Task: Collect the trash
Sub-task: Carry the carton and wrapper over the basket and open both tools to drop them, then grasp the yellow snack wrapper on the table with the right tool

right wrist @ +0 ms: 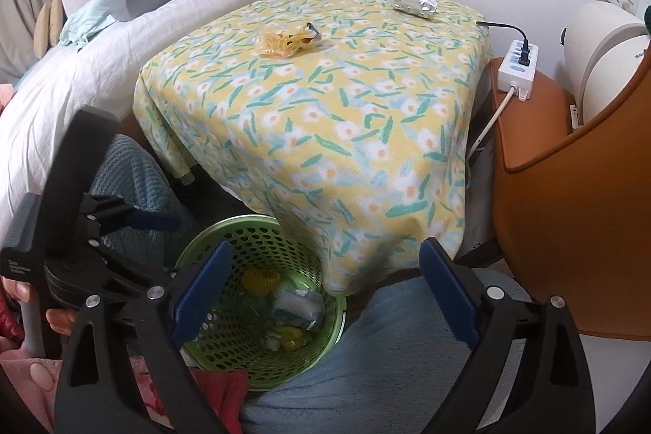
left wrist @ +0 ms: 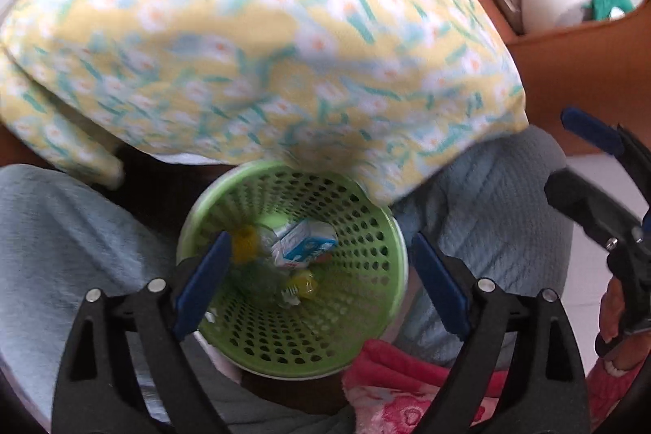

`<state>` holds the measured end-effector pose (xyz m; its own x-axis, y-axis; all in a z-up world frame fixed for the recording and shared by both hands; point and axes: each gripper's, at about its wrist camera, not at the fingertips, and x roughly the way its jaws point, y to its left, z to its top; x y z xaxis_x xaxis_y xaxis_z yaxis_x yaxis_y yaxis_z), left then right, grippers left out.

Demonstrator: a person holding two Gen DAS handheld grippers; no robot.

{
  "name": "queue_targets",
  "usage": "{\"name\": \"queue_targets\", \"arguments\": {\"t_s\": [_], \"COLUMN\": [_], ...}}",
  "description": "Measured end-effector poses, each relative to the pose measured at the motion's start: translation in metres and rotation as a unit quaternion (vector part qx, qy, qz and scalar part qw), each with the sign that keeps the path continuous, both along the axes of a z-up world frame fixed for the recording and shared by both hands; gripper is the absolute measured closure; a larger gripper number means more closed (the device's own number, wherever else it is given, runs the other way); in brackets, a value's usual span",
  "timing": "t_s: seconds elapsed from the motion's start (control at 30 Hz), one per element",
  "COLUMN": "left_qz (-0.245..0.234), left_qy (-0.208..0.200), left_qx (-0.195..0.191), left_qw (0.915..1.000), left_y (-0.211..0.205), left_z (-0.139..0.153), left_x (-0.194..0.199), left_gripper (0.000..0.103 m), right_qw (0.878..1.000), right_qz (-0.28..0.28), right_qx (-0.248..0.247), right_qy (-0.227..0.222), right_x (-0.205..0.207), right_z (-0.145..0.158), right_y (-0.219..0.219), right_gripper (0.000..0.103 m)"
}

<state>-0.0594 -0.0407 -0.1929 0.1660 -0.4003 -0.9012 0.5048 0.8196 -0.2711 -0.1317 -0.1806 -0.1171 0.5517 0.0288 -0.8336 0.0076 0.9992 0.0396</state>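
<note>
My left gripper point(left wrist: 320, 240) hangs open over a green perforated basket point(left wrist: 366, 230) wedged between a person's legs. Nothing sits between its blue pads. In the basket lie a blue-and-white carton point(left wrist: 305, 240), a yellow-capped clear piece point(left wrist: 246, 243) and a yellow wrapper point(left wrist: 303, 283). My right gripper point(right wrist: 325, 247) is open and empty, higher up, just right of the basket point(right wrist: 260, 230). On the floral-clothed table point(right wrist: 325, 100) lie a crumpled yellow wrapper point(right wrist: 285, 41) and a crushed silver piece point(right wrist: 415, 3). The left gripper point(right wrist: 134, 218) shows at the left edge.
A bed with white bedding point(right wrist: 81, 68) stands left of the table. To the right, a brown stand point(right wrist: 529, 116) carries a power strip point(right wrist: 518, 68) with a cable. A white appliance point(right wrist: 602, 43) sits behind it. Blue-grey trouser legs point(right wrist: 386, 352) flank the basket, and pink fabric point(left wrist: 407, 393) lies below.
</note>
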Motion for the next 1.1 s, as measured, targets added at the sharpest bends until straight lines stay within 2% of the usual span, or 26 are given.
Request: {"name": "queue_targets", "arguments": {"t_s": [0.1, 0.27, 0.4, 0.73, 0.93, 1.1], "left_qz": [0.037, 0.089, 0.111, 0.127, 0.136, 0.141], "left_qy": [-0.038, -0.127, -0.164, -0.172, -0.179, -0.182], "left_qx": [0.006, 0.019, 0.027, 0.029, 0.031, 0.039], "left_qw": [0.9986, 0.9878, 0.9799, 0.9765, 0.9738, 0.9724], "left_y": [0.016, 0.042, 0.058, 0.071, 0.068, 0.060], "left_z": [0.021, 0.062, 0.084, 0.096, 0.100, 0.099], "left_x": [0.007, 0.008, 0.013, 0.028, 0.052, 0.076], "left_gripper": [0.014, 0.008, 0.008, 0.008, 0.008, 0.008], "right_qw": [1.000, 1.000, 1.000, 0.999, 0.998, 0.997], "right_qz": [0.000, -0.001, -0.001, 0.008, 0.027, 0.038], "right_qx": [0.001, 0.009, 0.016, 0.028, 0.038, 0.047], "right_qy": [-0.002, -0.014, -0.021, -0.033, -0.049, -0.046], "right_x": [0.000, 0.000, 0.002, 0.032, 0.094, 0.146], "right_z": [0.001, 0.008, 0.013, 0.022, 0.027, 0.022], "right_y": [0.001, 0.002, 0.003, 0.006, 0.014, 0.022], "right_gripper": [0.010, 0.006, 0.005, 0.003, 0.003, 0.003]}}
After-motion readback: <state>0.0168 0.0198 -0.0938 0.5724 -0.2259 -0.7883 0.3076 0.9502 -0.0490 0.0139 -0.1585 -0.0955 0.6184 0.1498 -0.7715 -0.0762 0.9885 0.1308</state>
